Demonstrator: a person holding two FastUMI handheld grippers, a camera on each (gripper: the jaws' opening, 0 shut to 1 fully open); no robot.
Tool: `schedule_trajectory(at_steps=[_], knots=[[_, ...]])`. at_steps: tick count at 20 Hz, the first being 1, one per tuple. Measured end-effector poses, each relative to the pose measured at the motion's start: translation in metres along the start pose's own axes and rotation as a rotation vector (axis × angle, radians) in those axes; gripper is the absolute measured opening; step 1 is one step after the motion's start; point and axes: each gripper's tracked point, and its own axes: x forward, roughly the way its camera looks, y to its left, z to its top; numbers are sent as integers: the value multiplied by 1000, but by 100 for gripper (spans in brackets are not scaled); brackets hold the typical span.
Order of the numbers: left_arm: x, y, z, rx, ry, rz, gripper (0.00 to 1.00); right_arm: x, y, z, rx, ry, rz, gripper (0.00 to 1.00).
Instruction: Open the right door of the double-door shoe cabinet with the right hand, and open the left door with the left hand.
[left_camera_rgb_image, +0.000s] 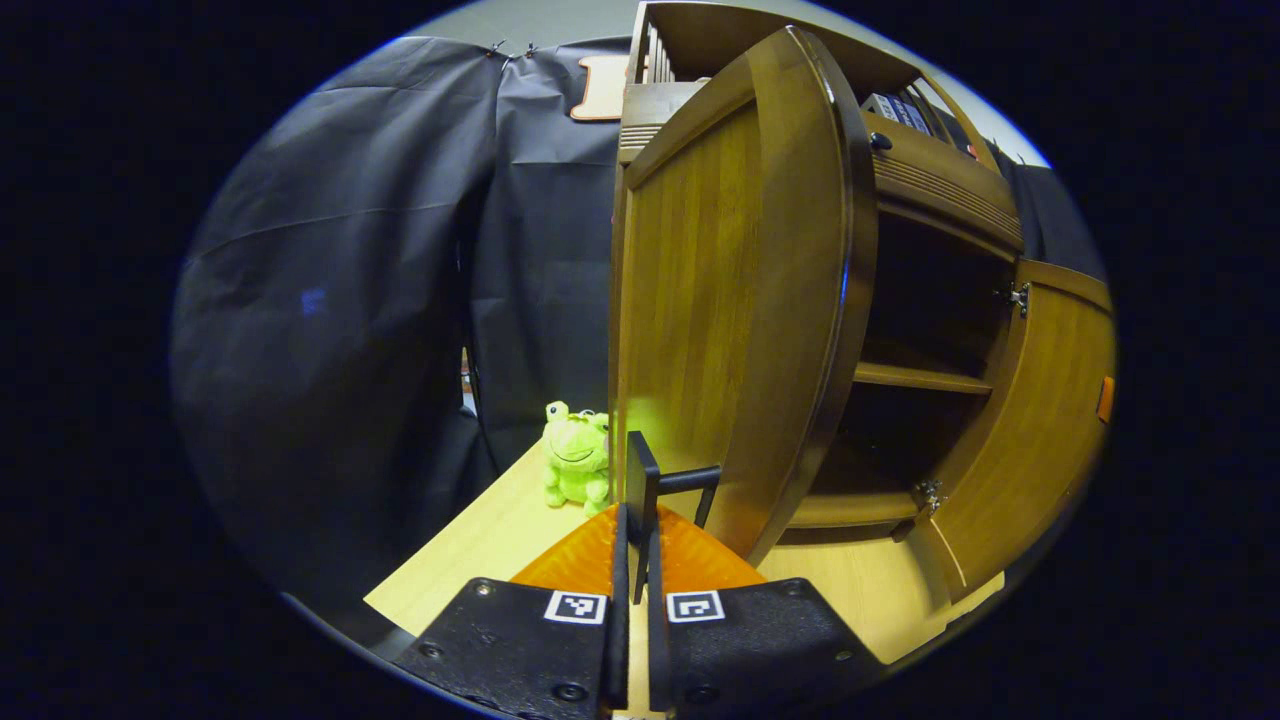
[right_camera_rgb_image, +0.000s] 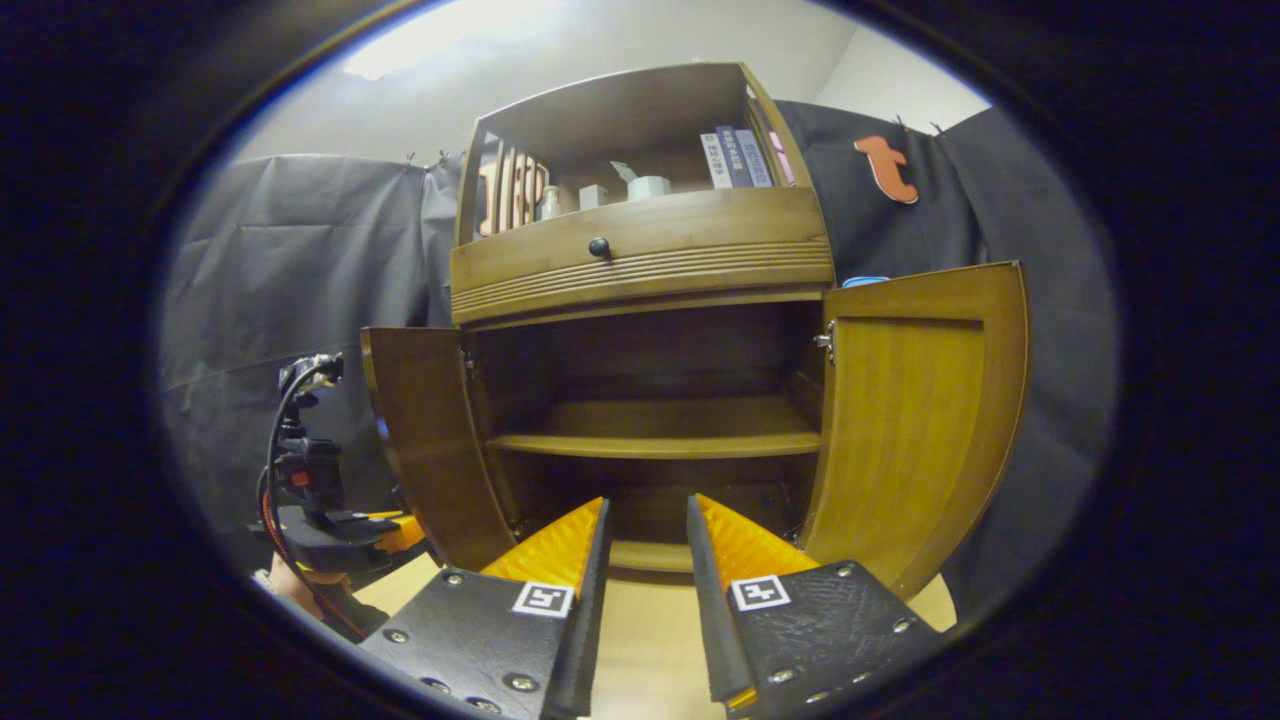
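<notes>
The wooden shoe cabinet (right_camera_rgb_image: 640, 260) stands with both doors swung out. In the left gripper view, the left door (left_camera_rgb_image: 720, 300) is close in front of me. Its black handle (left_camera_rgb_image: 690, 480) sticks out from the door's lower edge. My left gripper (left_camera_rgb_image: 640, 515) is shut on that handle, orange fingers pressed on its flat black plate. The right door (left_camera_rgb_image: 1040, 430) hangs open farther off. In the right gripper view, my right gripper (right_camera_rgb_image: 648, 505) is open and holds nothing, facing the dark inside between the left door (right_camera_rgb_image: 430, 450) and the right door (right_camera_rgb_image: 920, 420). The left gripper (right_camera_rgb_image: 330, 530) sits by the left door, a hand under it.
A green frog plush (left_camera_rgb_image: 577, 465) sits on the light wooden table (left_camera_rgb_image: 480, 560) beside the cabinet. A drawer with a black knob (right_camera_rgb_image: 600, 247) lies above the doors, with books (right_camera_rgb_image: 735, 155) and small items on the top shelf. An inner shelf (right_camera_rgb_image: 660, 440) crosses the compartment.
</notes>
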Motion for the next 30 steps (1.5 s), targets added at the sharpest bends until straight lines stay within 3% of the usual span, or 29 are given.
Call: schedule_trajectory(at_steps=[3,4,5,7,9,10,14,15,22,30], knots=[[-4,18,4,-2,-1,25,6,3,6,-3,4,9,13,43],[-5,23,4,-2,1,30,5,4,8,-3,3,11,17,35],[-5,28,5,-2,-1,37,5,3,10,-5,2,13,20,34],[-8,37,5,-4,0,44,4,6,13,-7,4,20,30,34],[-10,42,6,-17,-3,40,3,7,18,-9,7,28,39,51],[-12,47,4,-18,-2,45,0,9,20,-9,9,30,45,35],[-19,63,3,-17,-3,62,4,13,31,-13,16,47,70,35],[-21,67,3,-19,-2,69,3,13,33,-15,17,51,77,43],[-37,112,-7,-66,11,161,1,18,50,-19,30,70,113,43],[-55,109,-1,-116,-15,140,1,15,64,-21,35,82,135,43]])
